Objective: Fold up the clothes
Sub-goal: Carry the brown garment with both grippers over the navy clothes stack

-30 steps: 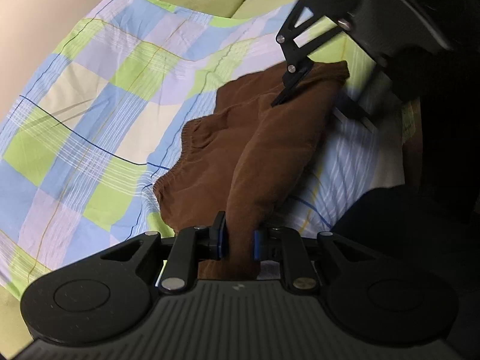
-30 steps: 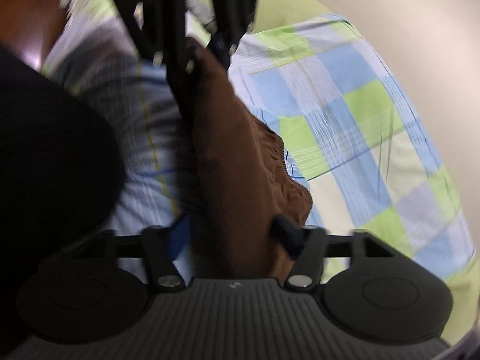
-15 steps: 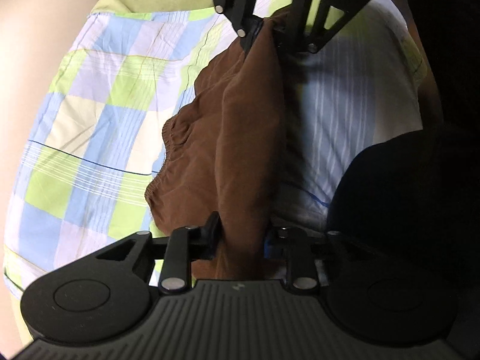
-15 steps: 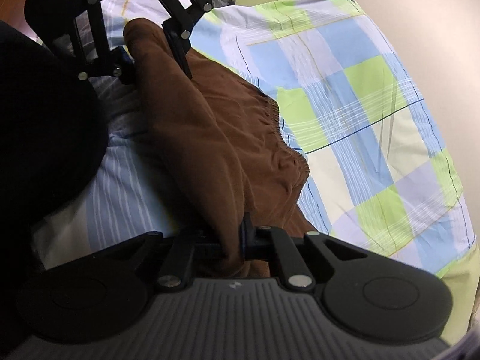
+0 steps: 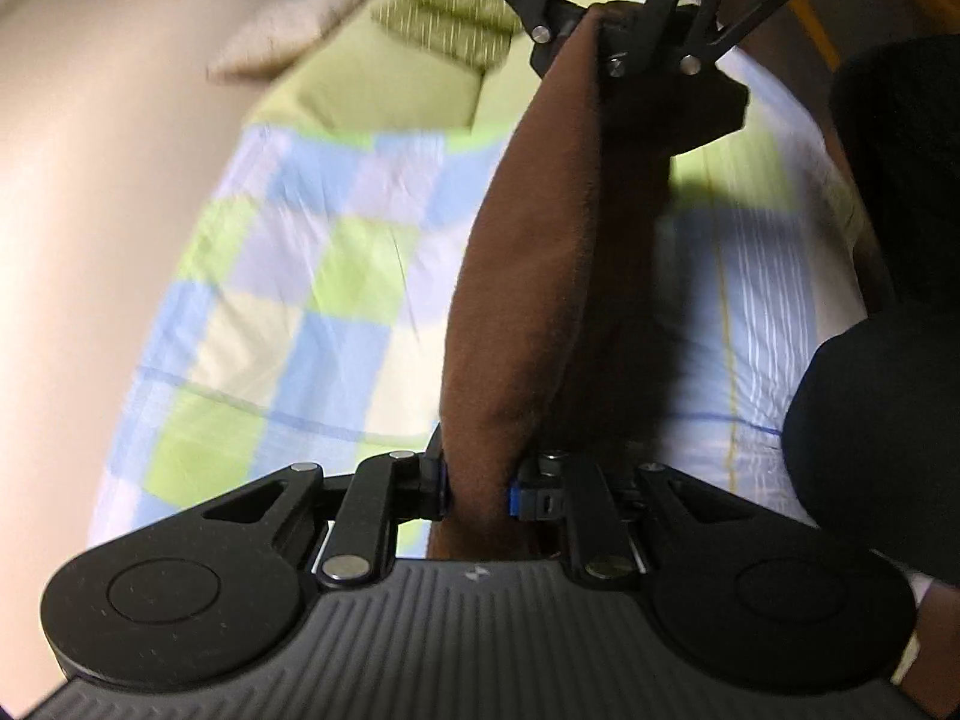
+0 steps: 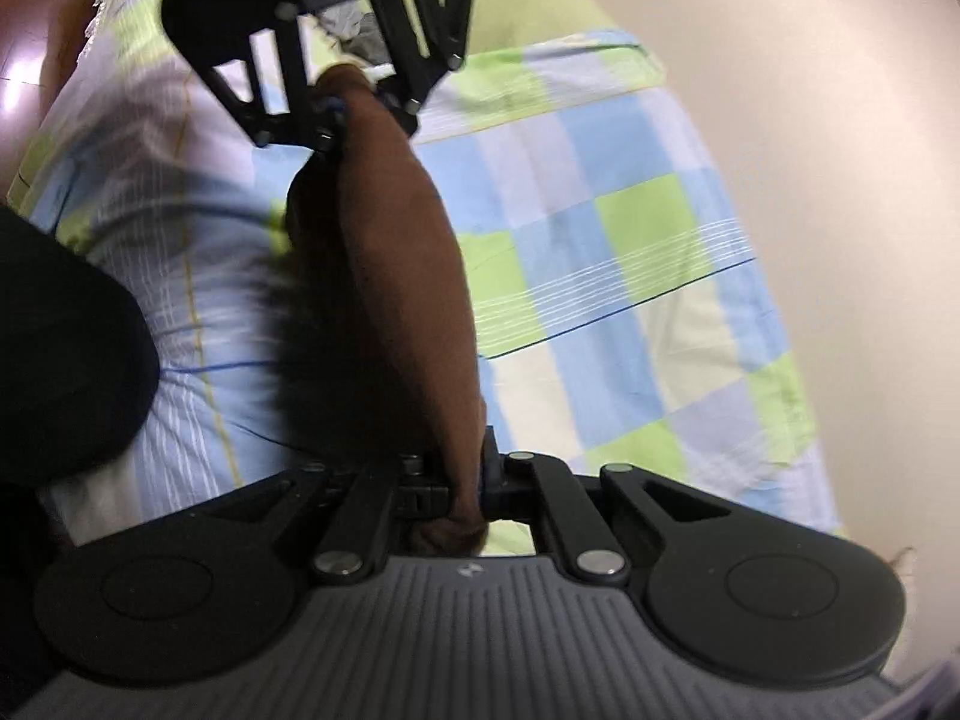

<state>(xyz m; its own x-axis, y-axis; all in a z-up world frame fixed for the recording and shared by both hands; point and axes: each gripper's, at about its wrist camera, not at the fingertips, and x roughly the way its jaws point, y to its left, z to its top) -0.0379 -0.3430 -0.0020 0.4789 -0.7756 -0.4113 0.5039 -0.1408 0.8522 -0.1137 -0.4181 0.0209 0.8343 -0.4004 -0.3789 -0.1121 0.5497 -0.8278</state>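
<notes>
The brown garment [image 5: 528, 276] hangs stretched between my two grippers, lifted off the bed. My left gripper [image 5: 477, 483] is shut on one end of it. My right gripper [image 6: 465, 489] is shut on the other end of the brown garment [image 6: 396, 276]. In the left wrist view the right gripper [image 5: 624, 36] shows at the top, clamped on the cloth. In the right wrist view the left gripper [image 6: 336, 114] shows at the top, clamped on the cloth. The lower part of the garment is in shadow.
A bed with a blue, green and white checked sheet [image 5: 288, 312] lies below; it also shows in the right wrist view [image 6: 630, 312]. A beige wall [image 5: 90, 210] borders it. Green pillows [image 5: 384, 84] lie at the head. A dark shape [image 5: 876, 396] fills the near side.
Both grippers have lifted the brown garment off the sheet and pulled it taut between them. Its gathered waistband, which lay on the bed, no longer shows.
</notes>
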